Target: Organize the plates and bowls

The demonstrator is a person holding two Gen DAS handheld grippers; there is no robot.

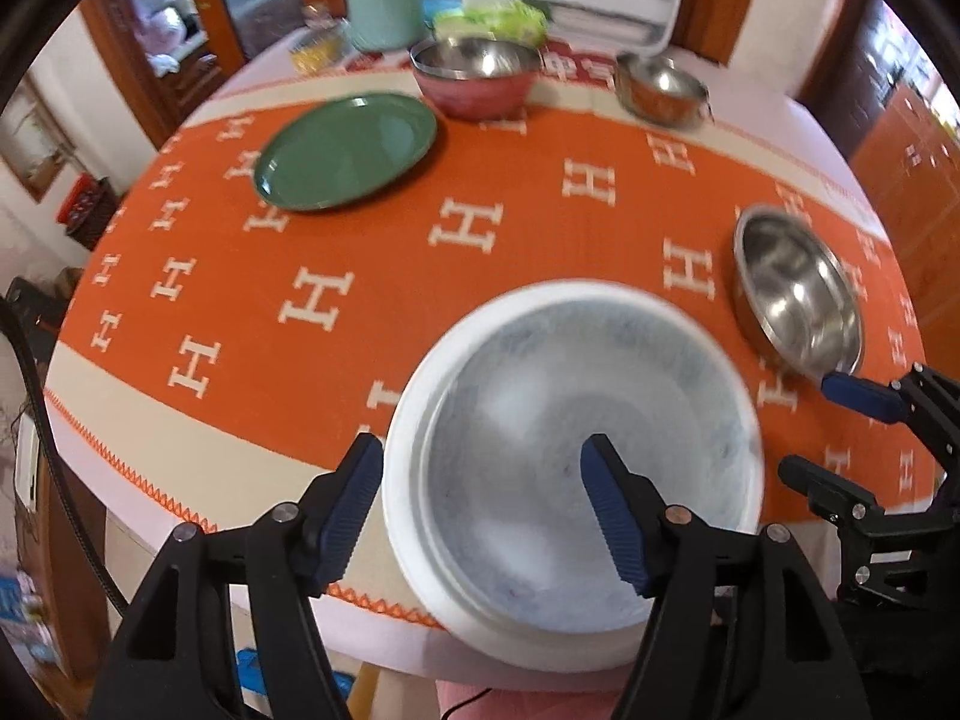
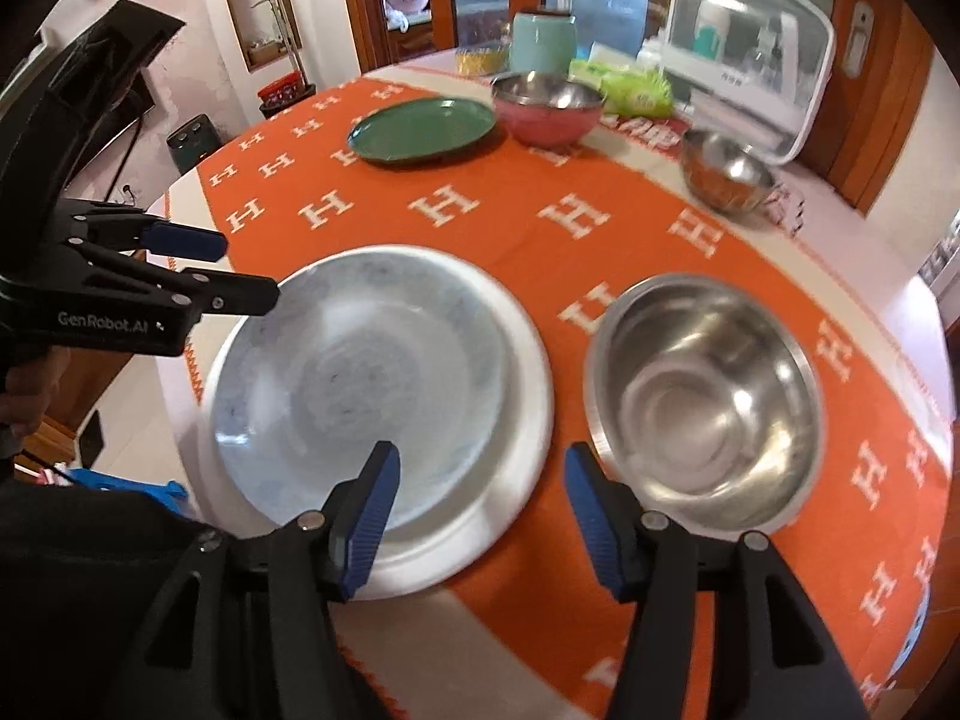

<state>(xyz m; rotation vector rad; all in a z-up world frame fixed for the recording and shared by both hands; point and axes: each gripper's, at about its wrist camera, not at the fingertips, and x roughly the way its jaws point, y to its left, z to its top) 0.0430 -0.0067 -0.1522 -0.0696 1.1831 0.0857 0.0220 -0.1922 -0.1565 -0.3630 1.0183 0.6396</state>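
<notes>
Both the left tongs [image 1: 480,468] and the right tongs [image 2: 480,468] stand wide, holding nothing. On the counter's orange patterned cloth [image 2: 510,228], a pale blue-grey plate [image 2: 360,372] sits on a white round plate [image 2: 522,420]. A shiny steel bowl [image 2: 702,402] stands just right of them.

Bare cloth [image 2: 480,240] mid-table passable; steel bowl [image 2: 705,402] just beside stacked plates [image 2: 522,396].

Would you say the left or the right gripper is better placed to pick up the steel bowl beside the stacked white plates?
Probably the right gripper: it is open, and the steel bowl sits just beyond its right finger. The left gripper, also open, hovers over the white plates.
</notes>
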